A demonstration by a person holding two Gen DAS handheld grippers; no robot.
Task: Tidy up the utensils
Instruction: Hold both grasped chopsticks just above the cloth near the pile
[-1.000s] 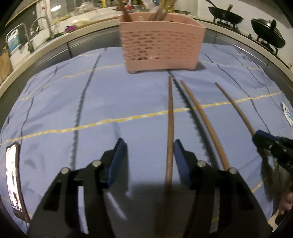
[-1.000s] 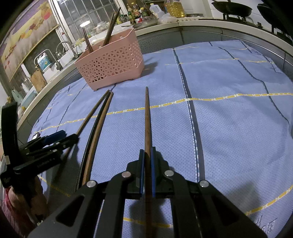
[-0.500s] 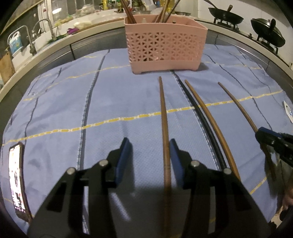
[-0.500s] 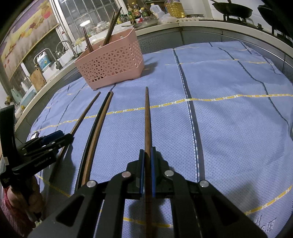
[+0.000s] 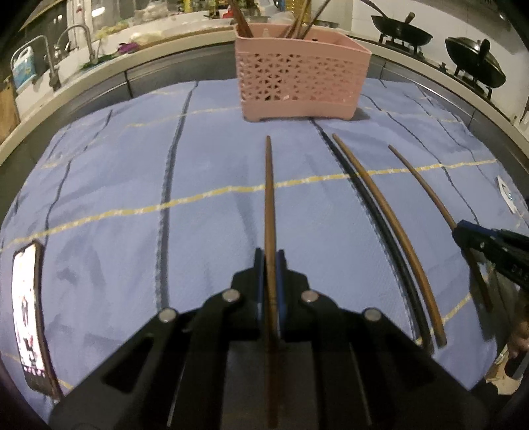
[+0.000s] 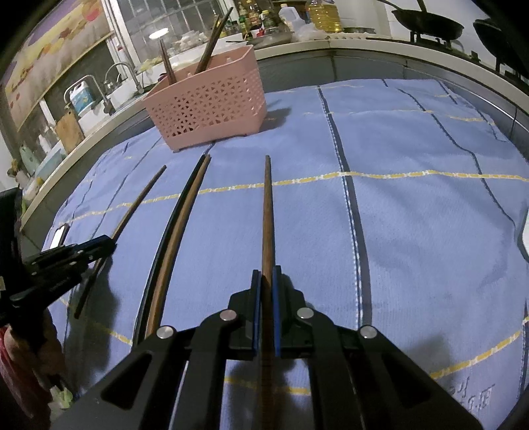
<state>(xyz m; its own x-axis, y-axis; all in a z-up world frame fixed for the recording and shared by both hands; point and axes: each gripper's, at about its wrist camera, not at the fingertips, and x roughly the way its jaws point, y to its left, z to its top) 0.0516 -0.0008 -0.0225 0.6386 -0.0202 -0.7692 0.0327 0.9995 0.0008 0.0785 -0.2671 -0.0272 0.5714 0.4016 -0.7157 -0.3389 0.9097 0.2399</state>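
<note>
- Clamping the left tool (image 5: 271,261) on the thick end of the left chopstick (image 5: 268,198), its jaws having just been closing, with the wood between the blue pads.
- Gripping the right chopstick (image 6: 267,215) with the right tool (image 6: 266,281), jaws together on the thick end in the same way.
- Lying flat on the blue cloth (image 5: 115,185), both held sticks are pointing their thin tips toward the pink basket (image 5: 301,86) at the far edge of the cloth.
- Resting between the 2 held sticks: a loose pair (image 5: 377,211), 1 black and 1 brown, side by side and apparently touching, with no tool on them.
- Standing upright in the basket already: several chopsticks (image 5: 299,20).
- Judging the handling: light, stiff, slim wood, smooth and rounded, so likely to roll or pivot between flat pads.
- Holding near the thick end, as now, is leaving a long lever ahead of the pads, so probably needing a firm squeeze and a slow lift to keep the tip from drooping.
- Tipping each stick nearly upright over the basket before releasing looks like the safer way in, as the openwork wall could catch a thin tip.
</note>
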